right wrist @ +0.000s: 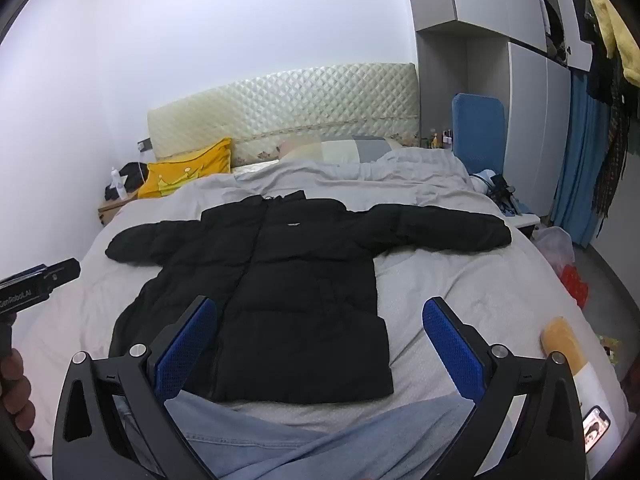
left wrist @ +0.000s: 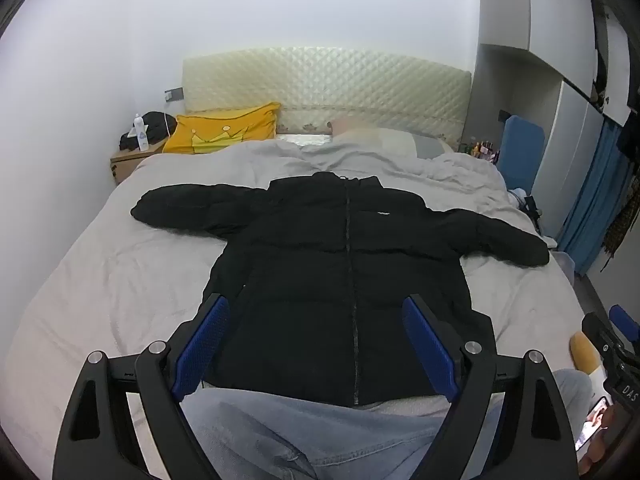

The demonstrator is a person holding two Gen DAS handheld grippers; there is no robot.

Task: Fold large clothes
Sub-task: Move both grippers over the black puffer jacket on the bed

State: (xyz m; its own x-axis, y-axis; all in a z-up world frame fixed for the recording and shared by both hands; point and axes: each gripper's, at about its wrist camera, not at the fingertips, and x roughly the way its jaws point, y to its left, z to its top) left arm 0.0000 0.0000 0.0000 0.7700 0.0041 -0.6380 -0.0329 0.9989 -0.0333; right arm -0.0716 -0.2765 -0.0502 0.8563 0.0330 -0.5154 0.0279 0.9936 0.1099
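Far left: wooden nightstand (left wrist: pixel 125 160), then a yellow pillow (left wrist: pixel 224 130) against the headboard. Black puffer jacket (left wrist: pixel 340 264) lies front-up and zipped, flat on the grey-covered bed (left wrist: pixel 100 272), collar toward the headboard, both sleeves spread out sideways, hem at the near edge by the person's jeans-clad legs. Left gripper (left wrist: pixel 316 344) hovers over the hem, spread wide, nothing between its pads. Right gripper (right wrist: pixel 320 344) likewise spread wide and empty, over the jacket's right hem corner. Looks like the very start: garment laid out, no fold made. Next move probably calls for reaching to a sleeve or side edge, pinching the thick padded fabric firmly, then carrying it across the body. Far right: wardrobe (right wrist: pixel 528 120).
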